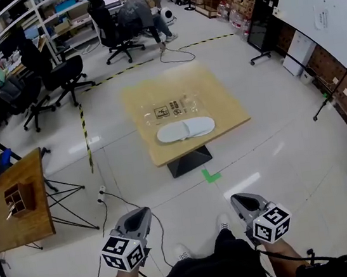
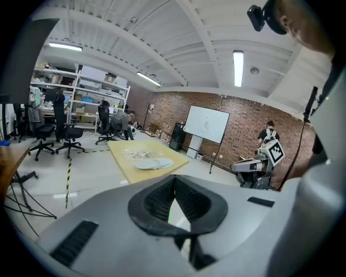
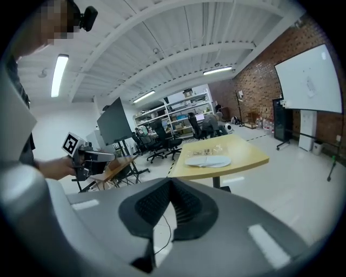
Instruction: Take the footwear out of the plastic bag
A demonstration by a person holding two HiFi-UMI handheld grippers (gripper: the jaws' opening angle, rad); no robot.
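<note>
A pair of white slippers (image 1: 185,129) lies flat on the square wooden table (image 1: 226,105), outside the clear plastic bag (image 1: 170,108), which lies just behind them. Both grippers are held low near my body, well short of the table. My left gripper (image 1: 142,213) is shut with nothing in it, and my right gripper (image 1: 238,198) is shut and empty as well. The left gripper view shows its closed jaws (image 2: 174,183) with the slippers (image 2: 154,163) far off. The right gripper view shows the same, its gripper (image 3: 172,185) closed and the slippers (image 3: 208,161) in the distance.
A small wooden side table (image 1: 18,220) carrying a divided wooden box (image 1: 19,198) stands at the left. Cables trail across the floor near my feet. Office chairs (image 1: 56,80), shelving and a seated person (image 1: 140,14) are at the back, a whiteboard (image 1: 319,15) at the right.
</note>
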